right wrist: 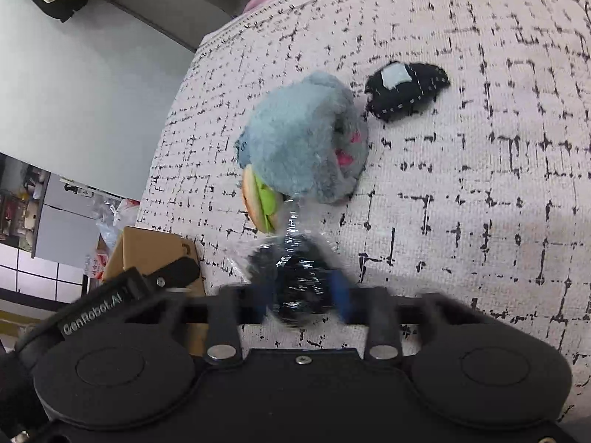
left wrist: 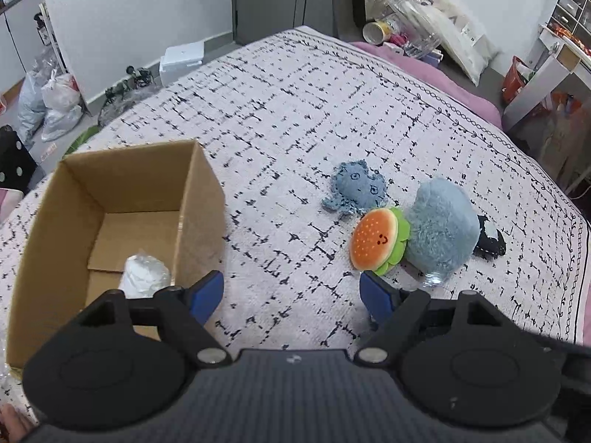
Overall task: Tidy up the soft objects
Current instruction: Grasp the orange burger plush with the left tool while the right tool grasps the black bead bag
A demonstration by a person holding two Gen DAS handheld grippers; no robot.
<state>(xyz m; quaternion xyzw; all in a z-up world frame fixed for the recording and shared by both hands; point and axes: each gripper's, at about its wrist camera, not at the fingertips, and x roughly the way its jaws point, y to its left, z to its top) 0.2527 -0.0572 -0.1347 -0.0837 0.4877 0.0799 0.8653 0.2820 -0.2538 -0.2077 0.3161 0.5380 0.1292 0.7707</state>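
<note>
An open cardboard box [left wrist: 110,221] stands on the patterned bedspread [left wrist: 295,110] and holds a white plastic-wrapped soft item [left wrist: 146,275]. To its right lie a flat blue plush [left wrist: 354,190], a burger plush [left wrist: 378,240], a fluffy blue plush [left wrist: 439,229] and a black plush [left wrist: 491,238]. My left gripper [left wrist: 291,297] is open and empty above the bedspread beside the box. My right gripper [right wrist: 303,295] is shut on a black plastic-wrapped soft item [right wrist: 295,280], just in front of the fluffy blue plush [right wrist: 303,144] and burger plush [right wrist: 260,199]. The black plush [right wrist: 404,90] lies beyond.
The box [right wrist: 155,254] shows at the left of the right wrist view, near the bed's edge. Beyond the bed are a clear plastic jar [left wrist: 410,14], bags [left wrist: 55,103], white boxes [left wrist: 183,61] and shelves [left wrist: 565,11]. A pink sheet [left wrist: 461,85] edges the bed.
</note>
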